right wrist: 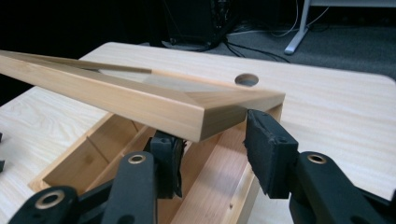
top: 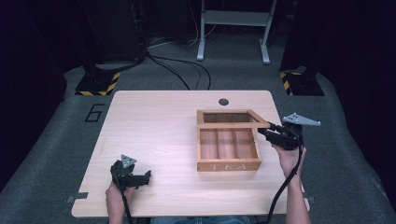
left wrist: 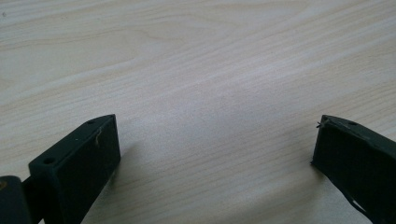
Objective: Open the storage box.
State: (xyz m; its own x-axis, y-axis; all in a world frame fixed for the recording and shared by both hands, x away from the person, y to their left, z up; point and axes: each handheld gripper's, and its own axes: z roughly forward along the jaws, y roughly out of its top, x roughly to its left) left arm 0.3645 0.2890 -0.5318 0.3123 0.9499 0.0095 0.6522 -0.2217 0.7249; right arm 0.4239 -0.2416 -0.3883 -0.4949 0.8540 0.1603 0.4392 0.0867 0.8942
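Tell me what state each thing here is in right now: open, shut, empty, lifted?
Tea box: open, its compartments empty.
Lid: raised partway, tilted up above the box.
Right gripper: jaws apart, under the lid's front corner.
Left gripper: open, holding nothing, over bare table.

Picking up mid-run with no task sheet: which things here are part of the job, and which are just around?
In play:
- wooden tea box, marked TEA
- its lid, raised at an angle
- right gripper, jaws at the lid's corner
- left gripper, open, resting over bare table

Just around:
- floor cables
- white stand
- hazard-striped bases
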